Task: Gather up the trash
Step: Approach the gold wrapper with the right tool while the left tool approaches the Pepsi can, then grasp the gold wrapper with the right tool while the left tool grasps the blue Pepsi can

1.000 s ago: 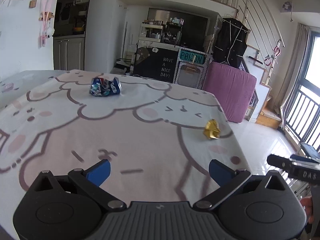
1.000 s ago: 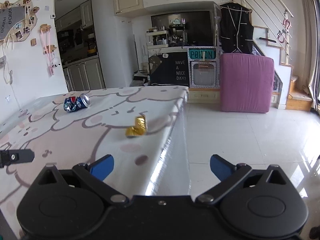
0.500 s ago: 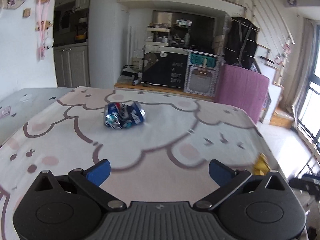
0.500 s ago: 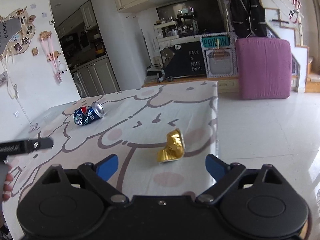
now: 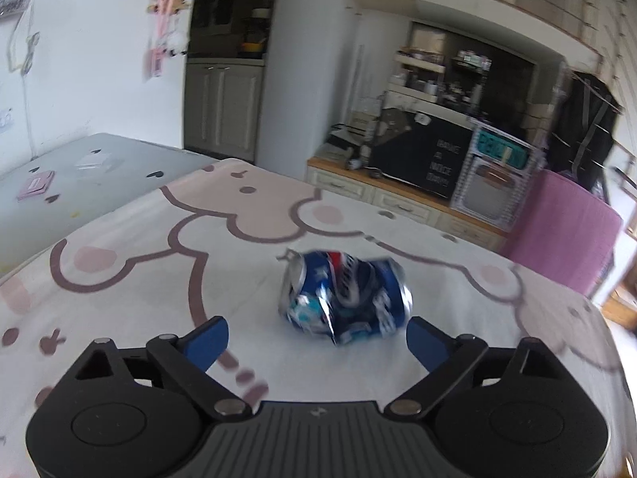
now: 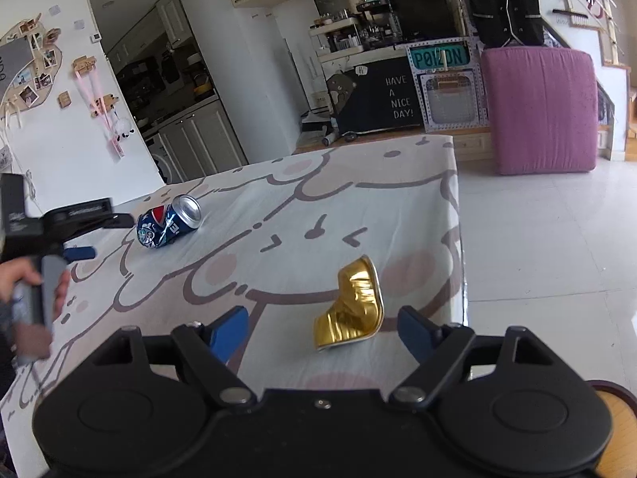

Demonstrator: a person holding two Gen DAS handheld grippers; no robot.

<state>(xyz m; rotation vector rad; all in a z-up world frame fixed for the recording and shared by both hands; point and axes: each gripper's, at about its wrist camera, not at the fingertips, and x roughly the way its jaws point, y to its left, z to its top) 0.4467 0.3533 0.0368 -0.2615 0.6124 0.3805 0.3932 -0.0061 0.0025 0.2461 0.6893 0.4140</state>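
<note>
Bunny-print tablecloth [image 6: 358, 207], gold can [image 6: 352, 306] only before spread right gripper [image 6: 322, 328], blue can [image 5: 346, 294] before spread left gripper [image 5: 318, 338]

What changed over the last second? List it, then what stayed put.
Both grippers moved forward: the left gripper closed in on the crushed blue can, the right gripper on the crumpled gold can. Nothing was grasped. Both stay open; both cans lie where they were on the tablecloth.

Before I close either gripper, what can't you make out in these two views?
- Blue can: smeared by motion in the left wrist view, so contact with the left gripper is unclear.
- Gold can: its underside is hidden in the right wrist view.
- Round brown object: cut off by the right wrist frame edge and the right gripper body.
- No trash bin shows.
</note>
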